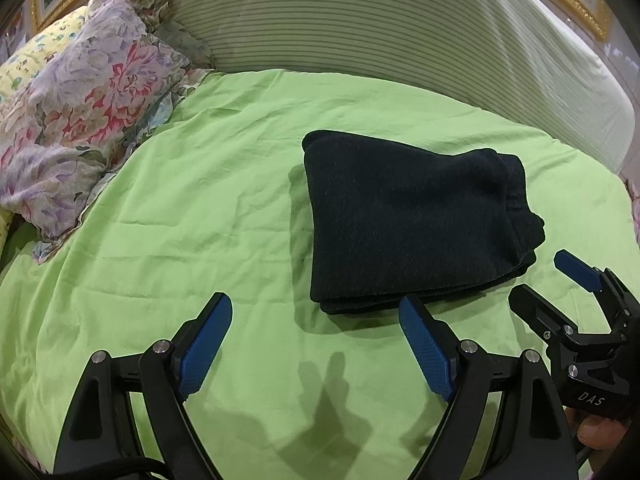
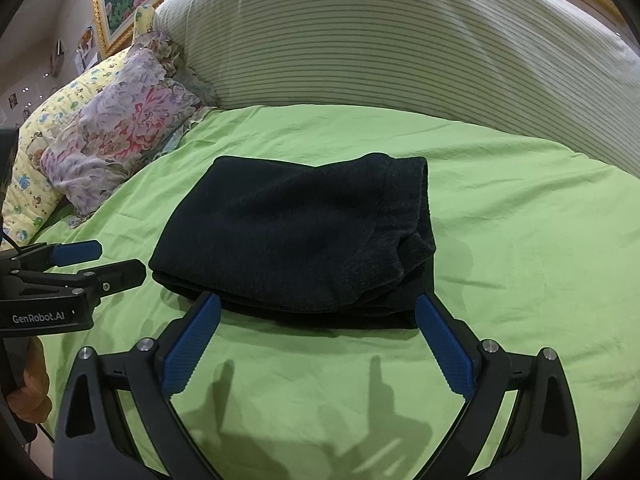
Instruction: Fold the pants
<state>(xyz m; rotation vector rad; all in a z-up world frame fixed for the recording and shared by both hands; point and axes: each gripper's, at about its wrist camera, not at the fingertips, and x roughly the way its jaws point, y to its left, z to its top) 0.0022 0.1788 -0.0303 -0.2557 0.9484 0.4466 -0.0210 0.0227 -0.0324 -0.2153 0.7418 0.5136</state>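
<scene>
left of the pants (image 1: 416,220), two pillows (image 1: 80,120) lie against the striped headboard (image 1: 360,20), a floral one over a yellow one. the left gripper (image 1: 316,312) hangs above the green sheet (image 1: 180,200) just short of the pants' near left corner, its jaws spread wide and empty. the pants lie folded into a dark stack mid-sheet, and the right gripper (image 2: 318,310) hangs at their near edge, equally wide and holding nothing.

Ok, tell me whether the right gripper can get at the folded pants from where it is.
Probably yes: the right gripper is open just short of the pants' near edge, with only bare green sheet between.
</scene>
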